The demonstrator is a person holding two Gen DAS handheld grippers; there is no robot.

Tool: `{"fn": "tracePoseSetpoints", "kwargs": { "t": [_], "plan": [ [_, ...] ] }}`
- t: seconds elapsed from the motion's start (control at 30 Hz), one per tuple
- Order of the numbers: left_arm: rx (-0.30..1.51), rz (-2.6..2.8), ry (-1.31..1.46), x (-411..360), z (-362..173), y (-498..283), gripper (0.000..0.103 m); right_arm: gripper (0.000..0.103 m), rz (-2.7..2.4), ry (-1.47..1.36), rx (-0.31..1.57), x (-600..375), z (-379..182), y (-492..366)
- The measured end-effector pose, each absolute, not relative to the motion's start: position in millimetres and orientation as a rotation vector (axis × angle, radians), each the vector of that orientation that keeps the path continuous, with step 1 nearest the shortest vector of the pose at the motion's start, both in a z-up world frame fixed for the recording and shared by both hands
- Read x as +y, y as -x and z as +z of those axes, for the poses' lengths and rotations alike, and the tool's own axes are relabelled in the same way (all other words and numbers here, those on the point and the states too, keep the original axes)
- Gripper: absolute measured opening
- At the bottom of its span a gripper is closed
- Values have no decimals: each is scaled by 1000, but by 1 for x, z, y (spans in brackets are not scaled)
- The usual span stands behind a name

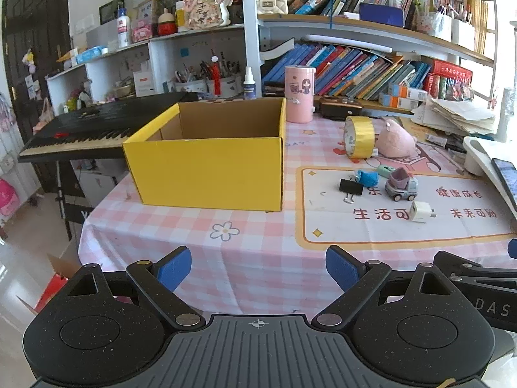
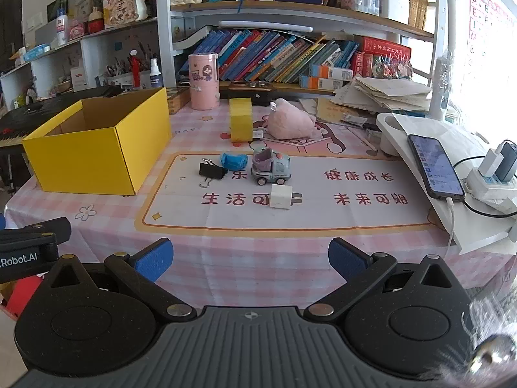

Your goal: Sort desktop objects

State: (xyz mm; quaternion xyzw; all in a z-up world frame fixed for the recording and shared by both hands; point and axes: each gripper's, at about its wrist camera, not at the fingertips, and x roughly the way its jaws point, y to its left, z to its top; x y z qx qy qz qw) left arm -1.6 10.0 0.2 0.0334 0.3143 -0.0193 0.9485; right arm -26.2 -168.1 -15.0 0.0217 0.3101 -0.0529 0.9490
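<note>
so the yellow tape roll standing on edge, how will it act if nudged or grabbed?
The yellow tape roll stands on its rim, so a nudge would likely roll or topple it. It looks rigid; its glossy surface may slip slightly. Its width probably fits the open right tool.

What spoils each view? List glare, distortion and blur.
Left wrist: fisheye bows the bookshelves, and the window at the right edge is washed out. Right wrist: daylight blows out the right side behind the phone; a blurred fuzzy object fills the lower right corner.
</note>
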Motion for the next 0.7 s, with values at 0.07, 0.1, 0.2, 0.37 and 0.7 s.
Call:
{"fn": "tracePoseSetpoints", "kwargs": {
  "t": [0.07,0.1,0.2,0.37,0.7],
  "plan": [
    [641,-43,-66,10,0,2,92,103,-107,-40,632,-168,-14,27],
    [642,-47,-62,10,0,2,92,103,-106,-40,631,-167,-14,27],
    [640,-60,-52,11,-1,4,92,103,-107,-39,631,-167,-14,27],
    [652,-70,-37,14,-3,3,92,103,-102,-36,636,-165,-15,27],
    [653,-36,-4,24,0,1,92,103,-86,-35,642,-163,-13,28]
  ]
}}
